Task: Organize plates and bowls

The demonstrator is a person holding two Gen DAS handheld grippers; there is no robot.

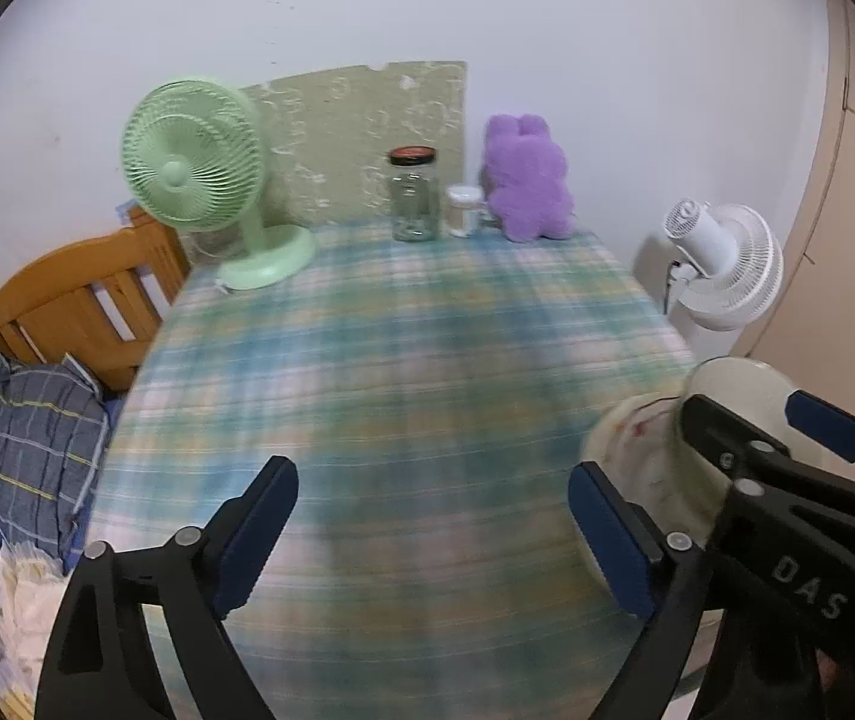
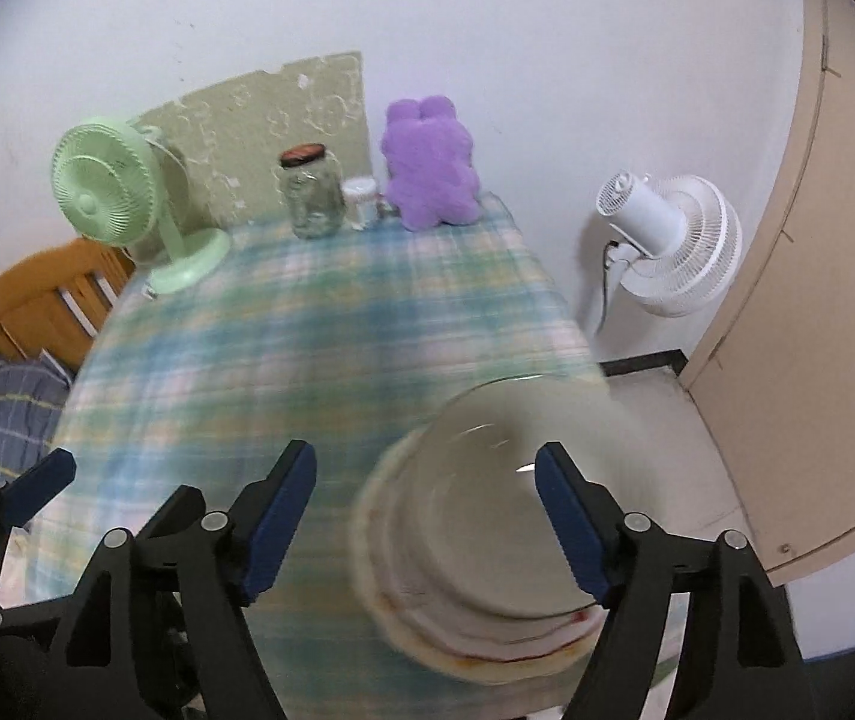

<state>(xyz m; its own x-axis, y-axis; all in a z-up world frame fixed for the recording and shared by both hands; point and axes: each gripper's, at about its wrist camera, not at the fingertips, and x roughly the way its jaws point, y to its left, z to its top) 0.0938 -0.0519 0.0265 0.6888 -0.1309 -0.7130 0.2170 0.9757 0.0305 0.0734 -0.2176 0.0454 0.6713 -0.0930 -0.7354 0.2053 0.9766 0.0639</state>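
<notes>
A stack of cream plates (image 2: 427,642) with red markings stands at the near right corner of the plaid-covered table (image 2: 307,330), and a pale bowl (image 2: 475,516) sits on top of it. My right gripper (image 2: 427,522) hovers over the stack, open; its left pad is clear of the dishes, and the picture is blurred. In the left wrist view my left gripper (image 1: 433,534) is open over bare cloth, left of the plates (image 1: 637,450) and bowl (image 1: 739,378). The right gripper (image 1: 766,426) shows there above the bowl. A blue pad (image 2: 37,486) of the left gripper shows at lower left.
Along the far edge stand a green fan (image 1: 199,168), a glass jar (image 1: 414,198), a small white jar (image 1: 464,210) and a purple plush toy (image 1: 526,180). A white fan (image 2: 667,240) stands on the floor at right, beside a beige door (image 2: 817,300). A wooden bed frame (image 1: 85,294) lies left.
</notes>
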